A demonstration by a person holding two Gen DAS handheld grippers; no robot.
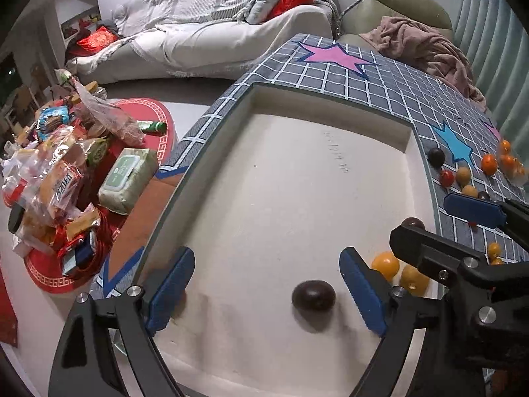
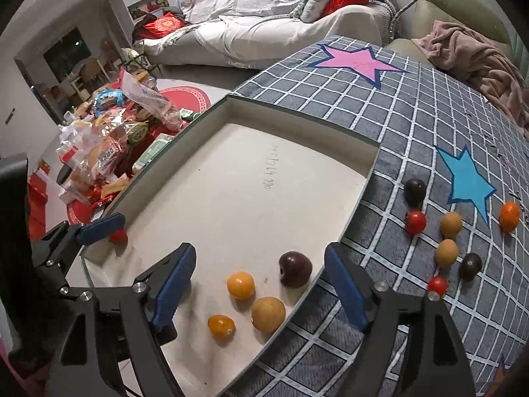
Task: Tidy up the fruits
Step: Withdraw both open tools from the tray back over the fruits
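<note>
A shallow white tray [image 1: 297, 165] [image 2: 248, 172] lies on a checked grey cloth. My left gripper [image 1: 267, 292] is open over the tray, with a dark plum [image 1: 313, 296] lying on the tray floor between its fingers, untouched. My right gripper [image 2: 259, 284] is open above the tray's near corner, over three yellow-orange fruits [image 2: 240, 285] [image 2: 268, 314] [image 2: 221, 327] and a dark plum [image 2: 295, 268]. A small red fruit [image 2: 118, 236] lies by the left gripper's finger in the right wrist view. Several loose fruits [image 2: 450, 224] lie on the cloth to the right.
The checked cloth [image 2: 413, 125] carries a pink star [image 2: 358, 61] and a blue star [image 2: 467, 183]. A pile of snack packets [image 1: 62, 178] sits on the floor to the left. A sofa [image 1: 205, 33] and a pink blanket [image 2: 472, 56] lie beyond.
</note>
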